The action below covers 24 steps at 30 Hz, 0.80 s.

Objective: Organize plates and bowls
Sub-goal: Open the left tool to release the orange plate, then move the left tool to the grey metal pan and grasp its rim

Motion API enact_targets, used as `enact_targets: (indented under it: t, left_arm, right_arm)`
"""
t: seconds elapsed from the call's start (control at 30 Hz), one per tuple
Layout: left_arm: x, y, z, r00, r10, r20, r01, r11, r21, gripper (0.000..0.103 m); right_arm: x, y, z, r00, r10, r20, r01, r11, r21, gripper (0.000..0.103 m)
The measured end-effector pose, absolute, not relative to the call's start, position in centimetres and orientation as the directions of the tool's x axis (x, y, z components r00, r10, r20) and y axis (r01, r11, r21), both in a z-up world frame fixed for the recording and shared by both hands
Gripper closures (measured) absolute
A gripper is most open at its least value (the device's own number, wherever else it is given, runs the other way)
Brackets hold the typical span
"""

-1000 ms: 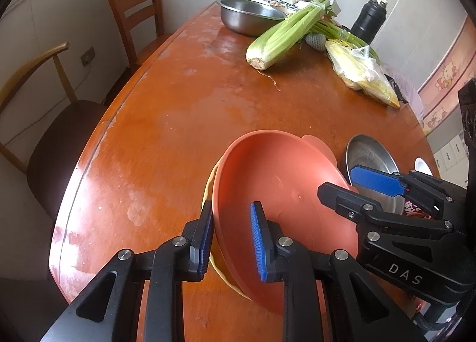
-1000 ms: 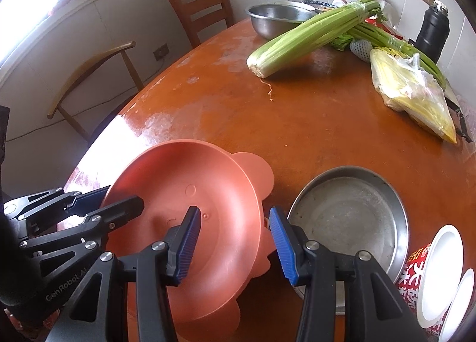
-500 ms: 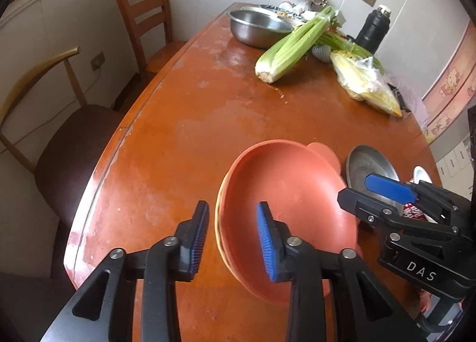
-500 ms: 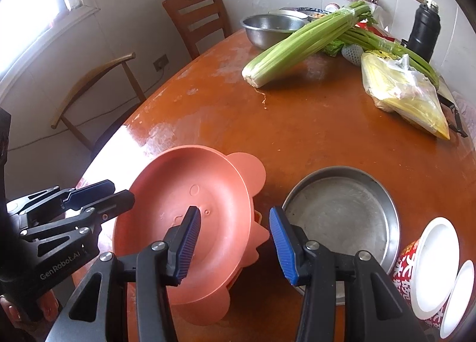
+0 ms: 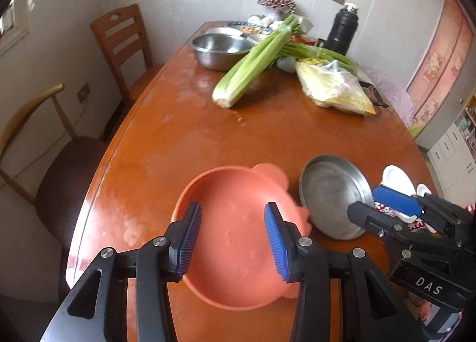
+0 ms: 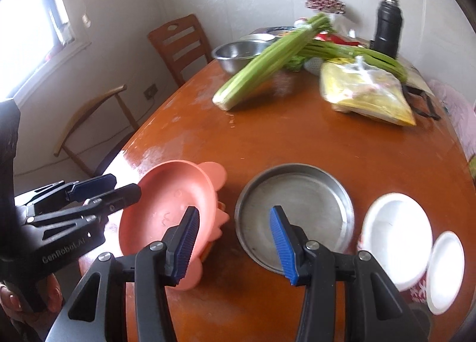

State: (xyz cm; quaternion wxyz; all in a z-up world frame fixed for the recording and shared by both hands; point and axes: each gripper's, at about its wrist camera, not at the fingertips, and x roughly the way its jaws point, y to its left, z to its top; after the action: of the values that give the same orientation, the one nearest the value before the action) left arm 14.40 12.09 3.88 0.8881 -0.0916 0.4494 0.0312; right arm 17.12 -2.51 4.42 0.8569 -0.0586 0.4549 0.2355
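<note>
Salmon-pink eared plastic plate (image 5: 235, 270) flat on orange wooden table (image 5: 184, 139), under left gripper (image 5: 232, 208), jaws just been opening, nothing pinched, right gripper (image 6: 235, 211) spread, empty, beside round steel pan (image 6: 297, 202).

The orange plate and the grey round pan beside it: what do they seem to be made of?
The orange plate looks like matte plastic or silicone: even colour, soft sheen, moulded ear-shaped tabs. The grey round pan looks like steel: a dull, brushed silver surface with a thin rim that catches light.
</note>
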Motion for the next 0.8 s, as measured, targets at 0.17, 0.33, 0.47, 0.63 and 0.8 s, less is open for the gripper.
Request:
enact_targets:
  t: [0.17,0.33,0.47,0.63,0.8]
  left_arm:
    - [14.9,9.5,5.2,0.608,-0.038,-0.793,-0.080,0.991,-0.108,0.056]
    - [15.8,7.1,6.0,0.603,-0.052,-0.796,-0.019,0.997,-0.079,0.055]
    - [16.3,5.7,6.5,0.605,-0.067,-0.793,0.024,0.998,-0.065,0.055]
    - [17.8,4.0,6.2,0.580,-0.072,-0.812,0.072,0.997,-0.037,0.055]
    - [20.1,2.6,5.0,0.529,-0.093,-0.844,0.134,0.991,-0.025,0.055]
  right_arm:
    - [16.6,-5.7,4.7,0.497,0.332,-0.801,-0.403,0.907,0.126,0.053]
    - [16.0,-8.5,4.6,0.507,0.329,-0.797,-0.357,0.922,0.153,0.053]
    - [15.5,-10.2,4.8,0.521,0.325,-0.789,-0.329,0.930,0.165,0.053]
    - [15.0,-11.9,4.7,0.532,0.311,-0.788,-0.292,0.940,0.174,0.052]
    - [14.7,-12.9,4.0,0.520,0.305,-0.798,-0.257,0.947,0.194,0.052]
